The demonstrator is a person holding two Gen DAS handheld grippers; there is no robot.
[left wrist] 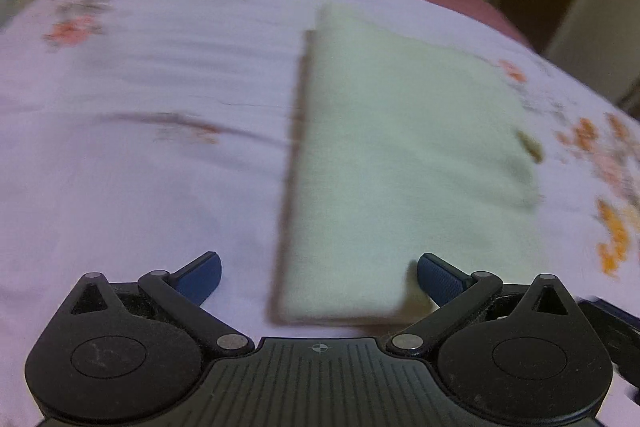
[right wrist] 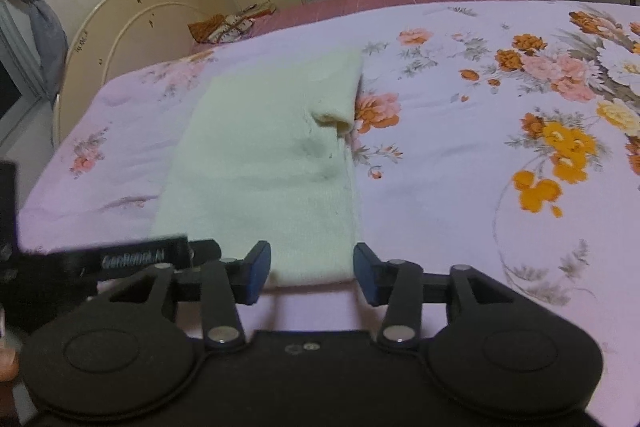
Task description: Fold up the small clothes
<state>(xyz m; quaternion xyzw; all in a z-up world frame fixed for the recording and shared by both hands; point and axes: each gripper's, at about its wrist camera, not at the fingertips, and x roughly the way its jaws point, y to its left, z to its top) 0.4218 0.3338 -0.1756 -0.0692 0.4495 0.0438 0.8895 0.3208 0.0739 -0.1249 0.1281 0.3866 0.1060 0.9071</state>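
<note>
Left wrist view: left gripper (left wrist: 318, 277) jaws spread wide, empty; folded pale garment (left wrist: 400, 155) flat on floral bedsheet (left wrist: 140, 187), near edge just ahead. Right gripper (right wrist: 312, 273) jaws part open, holding nothing, garment's near edge between the tips

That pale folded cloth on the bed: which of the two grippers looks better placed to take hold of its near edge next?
Probably the right gripper. Its open jaws sit squarely at the cloth's near edge, which lies in the gap between them. The left gripper is open wider and sits off toward the cloth's left corner, mostly over the sheet.
</note>
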